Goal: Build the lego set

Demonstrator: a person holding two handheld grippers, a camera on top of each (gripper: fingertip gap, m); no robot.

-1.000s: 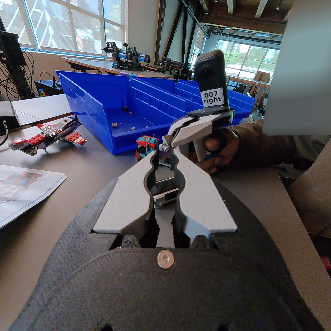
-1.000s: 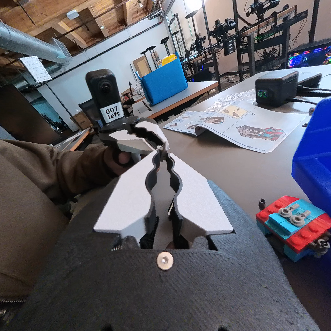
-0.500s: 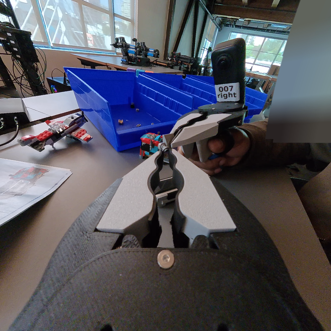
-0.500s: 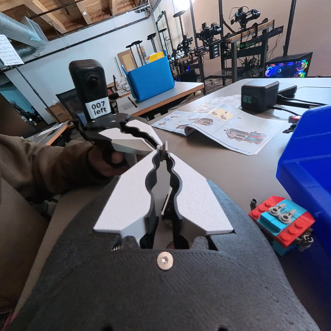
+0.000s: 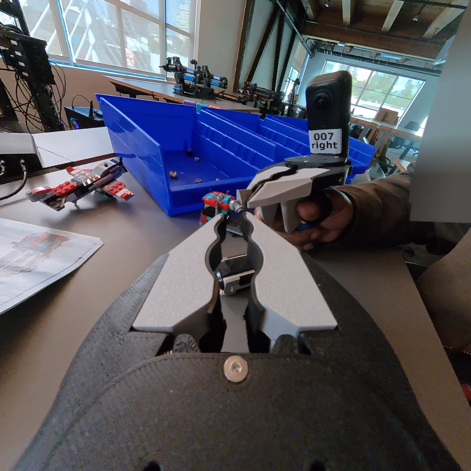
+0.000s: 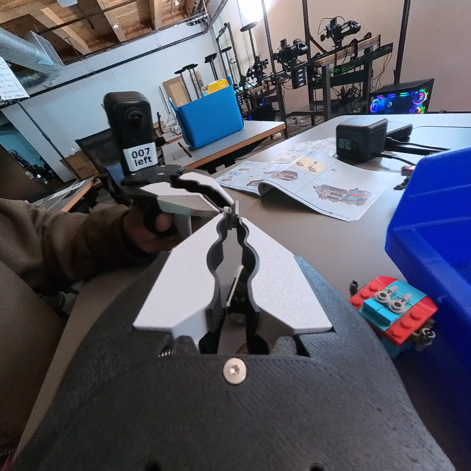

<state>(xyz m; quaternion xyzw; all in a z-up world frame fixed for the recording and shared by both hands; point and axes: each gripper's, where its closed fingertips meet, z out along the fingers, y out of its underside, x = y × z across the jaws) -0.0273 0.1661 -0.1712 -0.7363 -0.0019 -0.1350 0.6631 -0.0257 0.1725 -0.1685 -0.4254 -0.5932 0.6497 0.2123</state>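
My right gripper [image 6: 232,221] is shut on a small light-grey brick piece [image 6: 234,211] that stands up from its fingertips. In the left wrist view, the right gripper [image 5: 240,201] holds that piece [image 5: 235,205] with a ribbed grey pin pointing left. My left gripper [image 5: 235,216] is open, with its tips just under the pin and nothing between the pads. In the right wrist view, the left gripper [image 6: 226,207] comes in from the left, its tips right at the piece. A hand holds each gripper above the grey table [image 5: 127,242].
A red and teal brick truck [image 5: 214,204] stands by a blue divided bin [image 5: 158,153] and also shows in the right wrist view [image 6: 392,308]. A red brick plane [image 5: 81,183] is at the left. An open instruction booklet [image 6: 318,183] and a black box [image 6: 359,142] are farther back. Only a small space, under 4 cm, lies between the two pairs of fingers.
My left jaws narrowed near the pin half a second ago and have opened again. My right gripper has kept its hold on the grey piece. Both grippers shifted slightly.
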